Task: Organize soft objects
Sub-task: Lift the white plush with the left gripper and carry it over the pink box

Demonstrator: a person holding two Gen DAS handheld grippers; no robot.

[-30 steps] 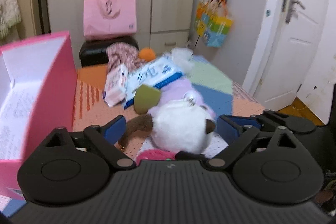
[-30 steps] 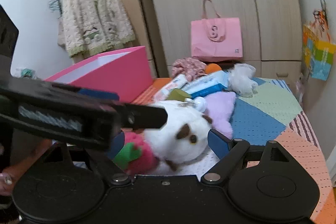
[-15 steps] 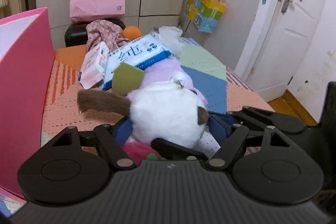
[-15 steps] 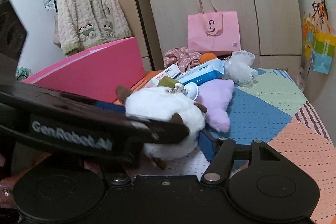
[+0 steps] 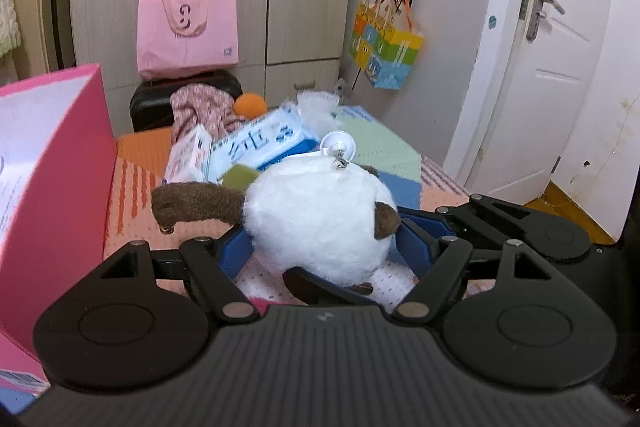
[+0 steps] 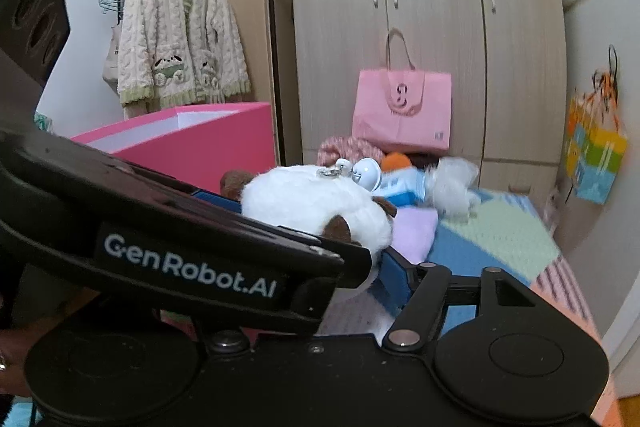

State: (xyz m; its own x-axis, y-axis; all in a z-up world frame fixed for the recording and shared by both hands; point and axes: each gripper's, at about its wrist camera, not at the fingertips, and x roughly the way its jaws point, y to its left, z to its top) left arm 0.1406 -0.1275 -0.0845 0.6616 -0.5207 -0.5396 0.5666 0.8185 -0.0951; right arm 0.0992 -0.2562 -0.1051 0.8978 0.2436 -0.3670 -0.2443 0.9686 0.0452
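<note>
Two claws, left and right, clamp one white plush.

The left tool hid the right tool's left finger and the plush's underside; the box was cut off.

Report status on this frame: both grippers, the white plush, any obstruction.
Left hand-held gripper clamped on white plush, jaws just closed. Right hand-held gripper also on it. Plush off the mat. Pink box nearby, path unobstructed.
</note>
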